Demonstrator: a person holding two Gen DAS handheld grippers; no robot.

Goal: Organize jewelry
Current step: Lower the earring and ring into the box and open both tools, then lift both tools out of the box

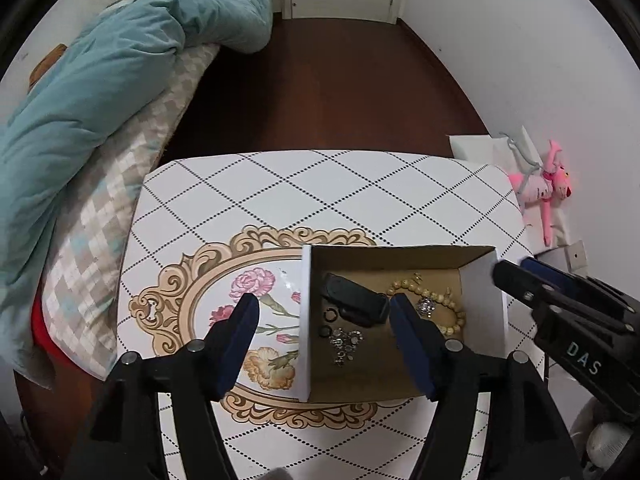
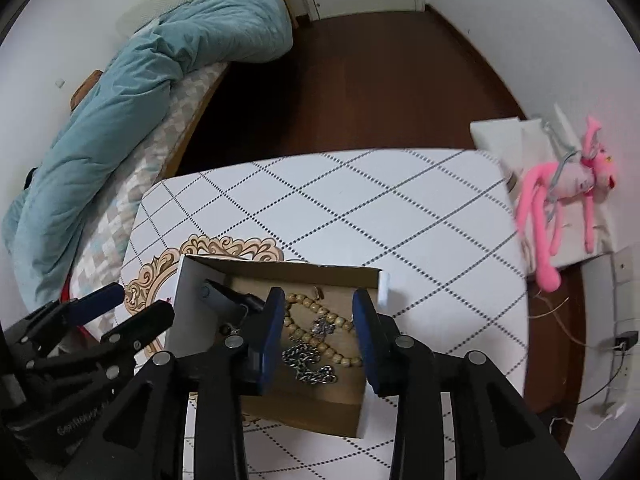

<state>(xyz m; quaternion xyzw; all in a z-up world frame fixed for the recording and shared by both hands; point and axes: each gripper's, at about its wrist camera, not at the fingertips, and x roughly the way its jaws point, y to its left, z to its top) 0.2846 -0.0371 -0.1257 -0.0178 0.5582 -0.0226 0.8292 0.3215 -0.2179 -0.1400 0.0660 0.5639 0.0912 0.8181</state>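
Note:
An open cardboard box (image 1: pixel 308 320) (image 2: pixel 182 308) stands on the table. Inside lie a black wristband (image 1: pixel 354 300) (image 2: pixel 224 296), a beige bead bracelet (image 1: pixel 452 304) (image 2: pixel 320 320), a silver chain (image 2: pixel 310 364), sparkly pieces (image 1: pixel 344 342) and small black rings (image 1: pixel 330 314). My left gripper (image 1: pixel 324 312) is open and empty, straddling the box's left wall. My right gripper (image 2: pixel 316 312) is open and empty above the bracelet and chain. It shows at the right in the left wrist view (image 1: pixel 516 272).
The table (image 1: pixel 280 192) (image 2: pixel 360 208) has a white diamond pattern and a floral oval. A bed with a teal duvet (image 1: pixel 100 80) lies left. A pink plush toy (image 2: pixel 568 196) lies on a white stand at the right. Dark wood floor lies beyond.

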